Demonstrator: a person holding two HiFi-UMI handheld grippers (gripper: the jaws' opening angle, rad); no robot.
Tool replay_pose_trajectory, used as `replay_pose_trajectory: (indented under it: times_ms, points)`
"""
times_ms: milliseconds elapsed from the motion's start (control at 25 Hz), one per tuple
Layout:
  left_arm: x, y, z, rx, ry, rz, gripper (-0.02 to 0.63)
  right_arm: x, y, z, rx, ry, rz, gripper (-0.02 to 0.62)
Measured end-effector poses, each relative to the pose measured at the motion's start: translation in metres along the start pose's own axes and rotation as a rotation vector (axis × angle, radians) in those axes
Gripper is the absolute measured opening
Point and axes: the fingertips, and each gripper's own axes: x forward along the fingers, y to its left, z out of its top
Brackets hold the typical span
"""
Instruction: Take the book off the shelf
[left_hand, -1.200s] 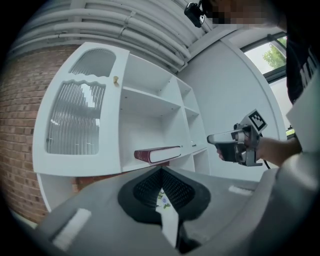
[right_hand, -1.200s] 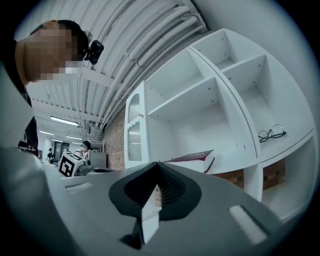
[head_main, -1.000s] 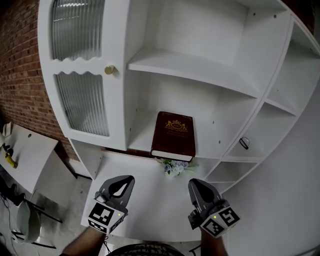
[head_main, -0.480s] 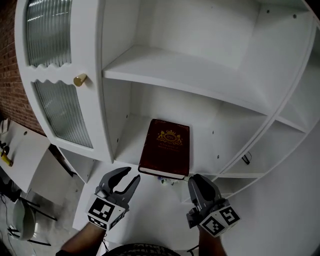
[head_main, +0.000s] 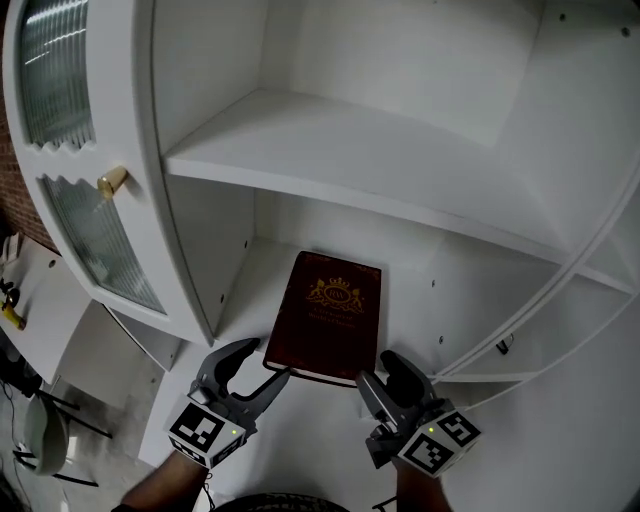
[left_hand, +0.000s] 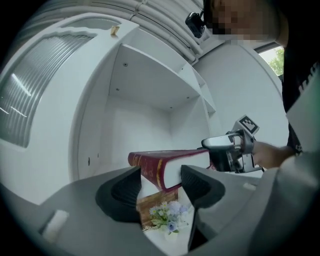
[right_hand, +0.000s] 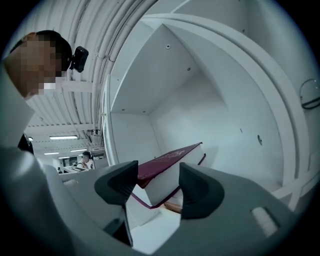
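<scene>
Both grippers have closed in on the book (head_main: 328, 315) within the last second: earlier they hung well short of its near edge with jaws together, and now each sits at a near corner. The left gripper (head_main: 267, 360) has its jaws spread wide, and in the left gripper view the spine corner shows between them without being pinched. The right gripper (head_main: 380, 368) has just been opening its jaws, which now stand apart with the page-side corner between them, also unpinched. So the reach looks done and the squeeze is the step still to come. The book itself has not shifted; it lies cover up on the shelf (head_main: 425, 322), near edge toward the person. Under that edge, a small bunch of flowers (left_hand: 167, 216) sits close enough to get knocked as the book slides out. Left of the book and further back stands a ribbed glass door with a gold knob (head_main: 112, 181); above the book is another shelf board (head_main: 330, 140).
</scene>
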Motion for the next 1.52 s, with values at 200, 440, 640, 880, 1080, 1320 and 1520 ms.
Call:
replay_pose_trajectory:
  times_ms: [200,440,640,880,1080,1320,1520]
  points:
    - [0.010,-0.009,-0.006,0.019,0.054,-0.065,0.262,0.009,0.001,-0.003,0.070,0.037,0.051,0.301]
    - [0.017,-0.013,-0.004,0.024,0.067,-0.060,0.259,0.015,0.007,-0.006,0.038,0.073,0.058,0.302]
    - [0.001,-0.023,-0.004,0.005,0.055,-0.042,0.233,0.001,0.015,-0.012,0.064,0.053,0.069,0.306]
    - [-0.024,-0.040,-0.009,0.034,0.065,-0.036,0.221,-0.017,0.032,-0.019,0.093,0.032,0.063,0.296]
    - [-0.043,-0.054,-0.029,0.081,0.117,-0.019,0.206,-0.032,0.037,-0.038,0.048,0.057,0.004,0.214]
    - [-0.079,-0.060,-0.029,0.102,0.110,0.012,0.206,-0.042,0.071,-0.057,-0.043,0.063,-0.014,0.210]
    - [-0.111,-0.063,-0.020,0.121,0.089,0.015,0.206,-0.052,0.105,-0.059,-0.072,0.030,-0.010,0.210]
